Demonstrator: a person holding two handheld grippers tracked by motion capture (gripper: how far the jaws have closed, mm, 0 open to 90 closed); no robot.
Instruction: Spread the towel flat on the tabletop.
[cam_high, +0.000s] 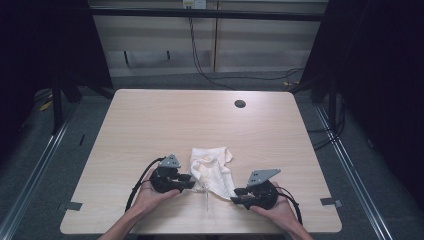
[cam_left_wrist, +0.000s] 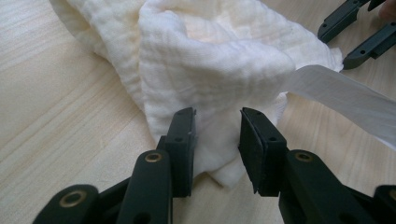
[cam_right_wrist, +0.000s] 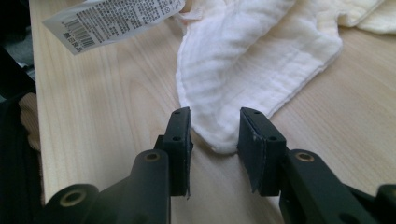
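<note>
Wooden table (cam_high: 150, 120) bearing a crumpled white cloth (cam_high: 212, 170); left gripper (cam_high: 189, 181) and right gripper (cam_high: 239, 195), jaws parted, flank the cloth's near corners.

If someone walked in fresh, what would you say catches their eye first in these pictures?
Probably the crumpled white cloth near the front edge of the wooden table, with a printed tag trailing from it. The left gripper and right gripper flank it, each open with a cloth corner between its jaws. A dark round hole marks the far side.

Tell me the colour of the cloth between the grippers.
Cream white, with a fine crinkled weave; the cloth shows best in the left gripper view.
</note>
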